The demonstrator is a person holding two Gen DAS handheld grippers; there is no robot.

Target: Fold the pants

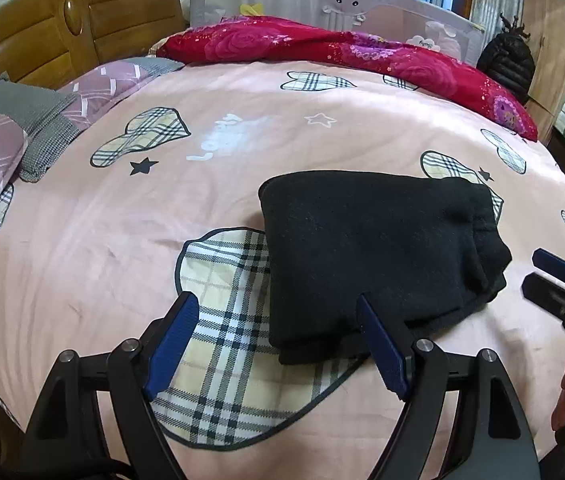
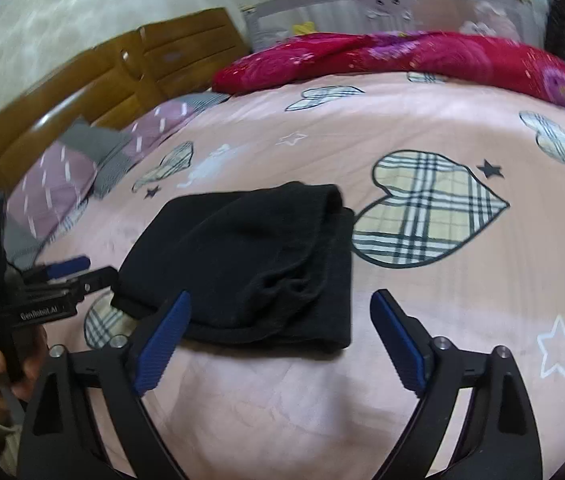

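The black pants (image 1: pixel 374 256) lie folded into a thick, compact bundle on the pink bedspread (image 1: pixel 242 140); they also show in the right wrist view (image 2: pixel 258 264). My left gripper (image 1: pixel 278 304) is open and empty, its fingers just at the bundle's near edge. My right gripper (image 2: pixel 280 300) is open and empty, a little in front of the bundle. The right gripper also shows at the right edge of the left wrist view (image 1: pixel 550 276), beside the bundle. The left gripper appears at the left of the right wrist view (image 2: pixel 78 268), close to the bundle's left edge.
A red floral quilt (image 1: pixel 342 52) lies along the far side of the bed. Purple and grey pillows (image 1: pixel 42 120) sit at the left by the wooden headboard (image 1: pixel 82 28). A grey bed rail (image 1: pixel 322 4) stands behind. A black jacket (image 1: pixel 506 60) hangs at the right.
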